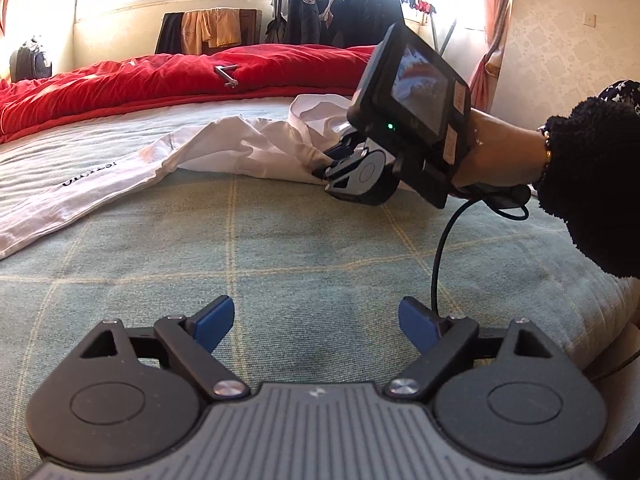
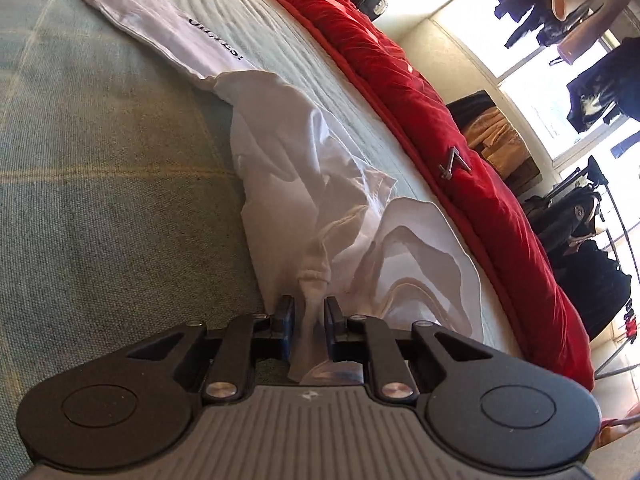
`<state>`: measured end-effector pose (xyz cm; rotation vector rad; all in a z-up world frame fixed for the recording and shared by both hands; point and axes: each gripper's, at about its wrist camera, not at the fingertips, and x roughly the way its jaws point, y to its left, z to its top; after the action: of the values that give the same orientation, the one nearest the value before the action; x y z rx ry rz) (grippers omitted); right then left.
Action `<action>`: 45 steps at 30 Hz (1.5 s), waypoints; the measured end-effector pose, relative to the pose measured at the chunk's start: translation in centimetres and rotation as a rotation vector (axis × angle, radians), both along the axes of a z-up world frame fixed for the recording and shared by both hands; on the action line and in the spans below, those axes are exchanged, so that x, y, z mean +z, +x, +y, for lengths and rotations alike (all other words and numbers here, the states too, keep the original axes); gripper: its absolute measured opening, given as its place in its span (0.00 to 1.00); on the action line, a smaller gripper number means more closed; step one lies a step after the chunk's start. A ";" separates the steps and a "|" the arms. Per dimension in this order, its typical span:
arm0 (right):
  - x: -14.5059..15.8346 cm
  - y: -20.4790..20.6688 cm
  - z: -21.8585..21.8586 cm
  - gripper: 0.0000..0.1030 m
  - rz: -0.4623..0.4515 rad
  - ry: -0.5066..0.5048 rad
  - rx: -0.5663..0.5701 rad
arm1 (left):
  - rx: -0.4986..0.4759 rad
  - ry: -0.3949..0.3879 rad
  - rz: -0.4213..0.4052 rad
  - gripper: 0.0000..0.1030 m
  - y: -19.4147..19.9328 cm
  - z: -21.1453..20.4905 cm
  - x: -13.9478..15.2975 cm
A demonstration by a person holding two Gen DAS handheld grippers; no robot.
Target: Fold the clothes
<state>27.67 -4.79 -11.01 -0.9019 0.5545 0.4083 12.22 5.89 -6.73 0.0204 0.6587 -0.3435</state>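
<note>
A crumpled white garment (image 1: 224,148) with black lettering lies across the green checked bedspread (image 1: 280,248). My right gripper (image 1: 326,160), held by a hand in a black fuzzy sleeve (image 1: 580,168), is at the garment's right end. In the right wrist view the right gripper (image 2: 310,312) is shut on a bunched fold of the white garment (image 2: 296,168), with cloth pinched between its blue pads. My left gripper (image 1: 316,326) stands open above bare bedspread, well short of the garment, with nothing between its fingers.
A red duvet (image 1: 160,76) lies along the far side of the bed with a small metal object (image 1: 227,76) on it. A clothes rack with dark coats (image 1: 340,12) stands by the window. A black cable (image 1: 438,248) hangs from the right gripper over the bedspread.
</note>
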 end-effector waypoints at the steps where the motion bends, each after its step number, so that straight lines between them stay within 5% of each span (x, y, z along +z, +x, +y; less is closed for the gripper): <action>1: 0.1 -0.2 0.1 0.04 -0.002 -0.001 0.004 | 0.001 -0.002 -0.002 0.87 0.0 0.1 0.0; 18: 13.4 -6.5 0.0 0.03 0.421 0.499 0.130 | 0.030 -0.011 -0.051 0.87 -2.7 1.6 1.8; 32: 13.9 -10.7 5.4 0.05 0.726 0.576 0.216 | 0.050 0.008 -0.076 0.87 -5.8 2.5 2.6; 36: 13.0 -10.7 6.9 0.15 0.792 0.590 0.218 | 0.066 0.010 -0.073 0.87 -6.3 3.0 2.6; 45: 15.6 -10.8 4.5 0.24 0.678 0.647 0.189 | 0.100 -0.003 -0.048 0.87 -5.9 3.9 2.0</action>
<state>16.89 -0.30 4.55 -0.1679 0.8851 1.0152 6.31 9.82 -4.73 -0.0077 0.6090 -0.2467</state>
